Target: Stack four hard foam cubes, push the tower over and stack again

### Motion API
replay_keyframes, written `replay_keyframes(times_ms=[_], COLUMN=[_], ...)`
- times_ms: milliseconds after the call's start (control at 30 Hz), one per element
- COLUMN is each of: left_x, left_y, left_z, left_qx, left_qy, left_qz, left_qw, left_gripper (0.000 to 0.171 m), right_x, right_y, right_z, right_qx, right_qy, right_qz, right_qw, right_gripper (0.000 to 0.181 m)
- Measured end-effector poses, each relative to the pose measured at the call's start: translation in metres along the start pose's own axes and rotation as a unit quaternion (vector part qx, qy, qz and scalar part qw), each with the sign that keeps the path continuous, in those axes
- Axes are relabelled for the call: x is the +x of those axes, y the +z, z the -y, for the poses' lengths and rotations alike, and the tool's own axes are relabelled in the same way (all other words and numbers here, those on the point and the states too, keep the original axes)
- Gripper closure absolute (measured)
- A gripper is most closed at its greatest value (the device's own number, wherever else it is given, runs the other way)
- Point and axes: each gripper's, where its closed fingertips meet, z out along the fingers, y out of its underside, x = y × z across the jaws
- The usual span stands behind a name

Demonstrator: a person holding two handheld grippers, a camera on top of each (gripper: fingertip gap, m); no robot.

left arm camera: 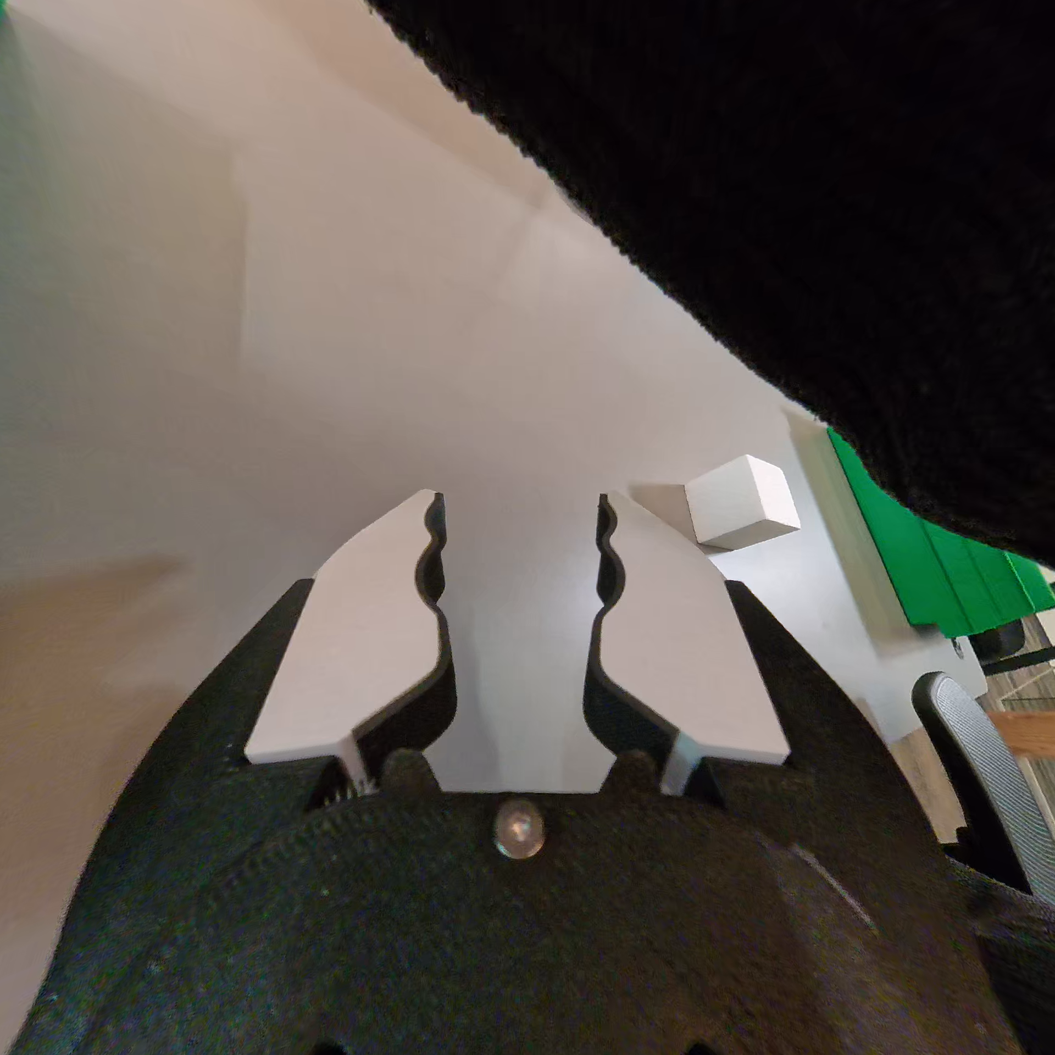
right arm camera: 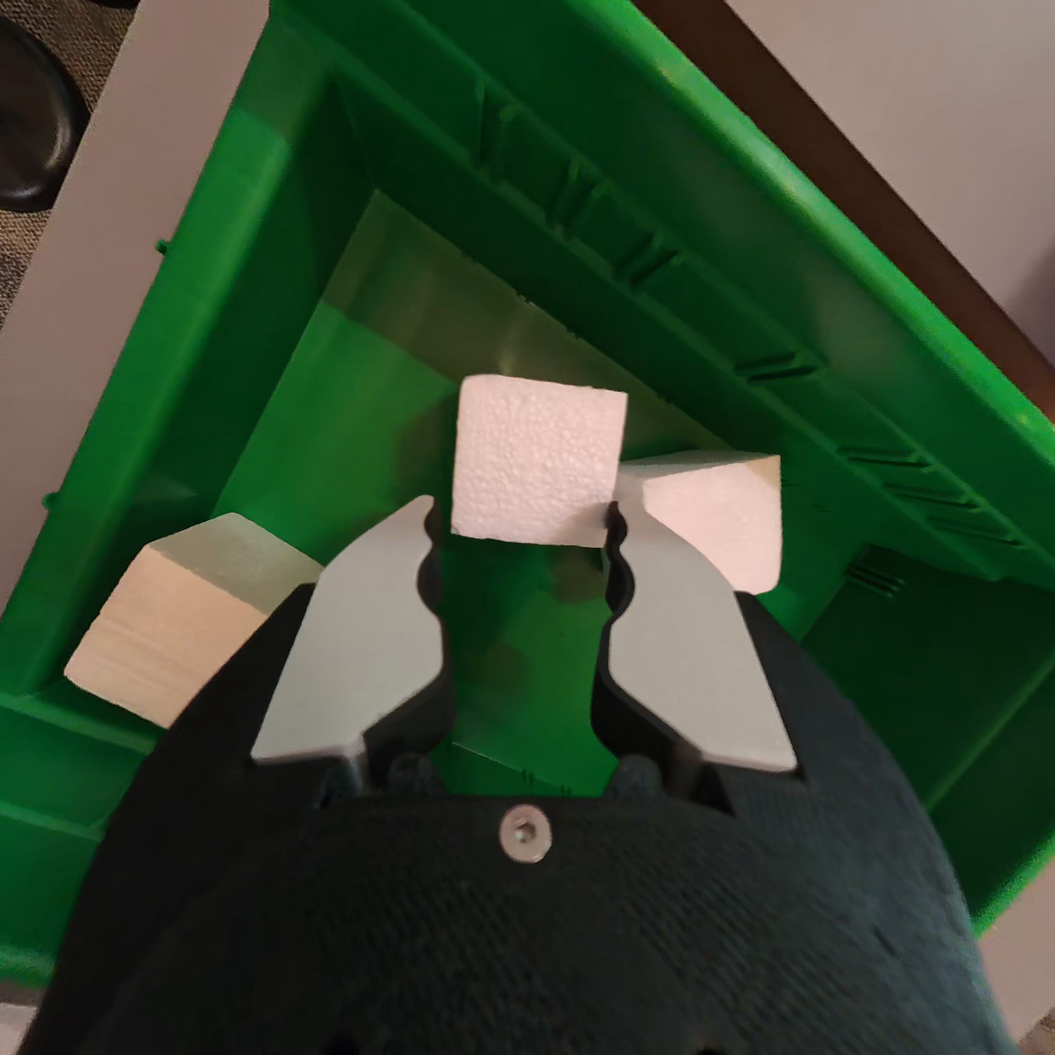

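The right gripper (right arm camera: 522, 511) hangs over a green bin (right arm camera: 713, 188), jaws apart, a foam cube (right arm camera: 534, 465) at its fingertips. Whether they grip it is unclear. Two more cubes lie left (right arm camera: 171, 616) and right (right arm camera: 719, 514).

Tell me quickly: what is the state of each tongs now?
Left tongs: open, holding nothing, over the white table.
Right tongs: open, foam cube at the tips inside the green bin; grip cannot be told.
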Motion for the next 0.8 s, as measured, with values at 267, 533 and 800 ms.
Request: replay_keyframes(times_ms=[267, 533, 800], left_x=[0.002, 0.006, 0.013], left_y=[0.002, 0.004, 0.013], left_z=[-0.001, -0.003, -0.006], left_qx=[-0.004, -0.007, -0.015], left_qy=[0.003, 0.011, 0.034], left_qz=[-0.002, -0.004, 0.001], left_qw=[1.0, 1.0, 0.999], left_gripper=[0.119, 0.119, 0.12], right_x=[0.006, -0.01, -0.095], right_y=[-0.021, -0.155, -0.305], right_z=[0.006, -0.021, -0.147], right_qx=[0.044, 0.171, 0.194], right_qy=[0.012, 0.074, 0.158], right_qz=[-0.026, -0.078, -0.21], right_qw=[0.999, 0.979, 0.945], right_gripper=[0.128, 0.129, 0.129])
